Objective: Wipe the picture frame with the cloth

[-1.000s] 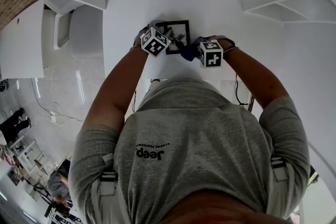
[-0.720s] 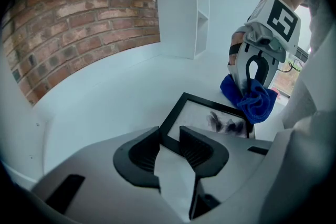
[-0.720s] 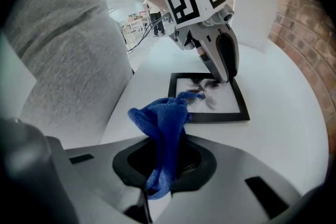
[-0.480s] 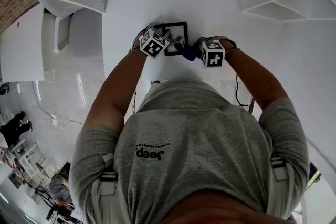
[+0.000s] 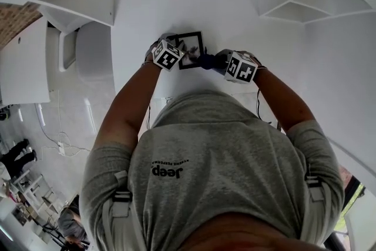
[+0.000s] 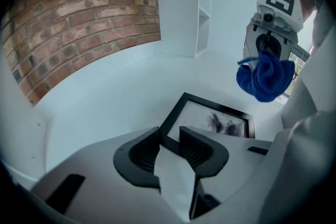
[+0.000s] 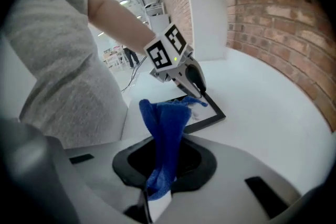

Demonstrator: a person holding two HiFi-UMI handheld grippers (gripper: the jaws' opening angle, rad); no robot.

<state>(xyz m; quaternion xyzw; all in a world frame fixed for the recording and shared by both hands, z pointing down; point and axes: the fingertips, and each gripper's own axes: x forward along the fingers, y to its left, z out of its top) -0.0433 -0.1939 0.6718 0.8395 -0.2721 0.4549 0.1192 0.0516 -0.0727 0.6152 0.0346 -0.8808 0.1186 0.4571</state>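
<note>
We see the black picture frame lying on the white bench, a dark smudged figure on its pale print, its near edge clamped between the fingers of the left gripper. The blue cloth, bunched, is pinched by the right gripper over the frame's right edge.

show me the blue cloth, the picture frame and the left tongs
blue cloth [image 7: 165,128], right gripper view, on its middle fold
picture frame [image 6: 210,119], left gripper view, on the glass
left tongs [image 6: 170,132], left gripper view, midway between the tips, at the frame's edge
</note>
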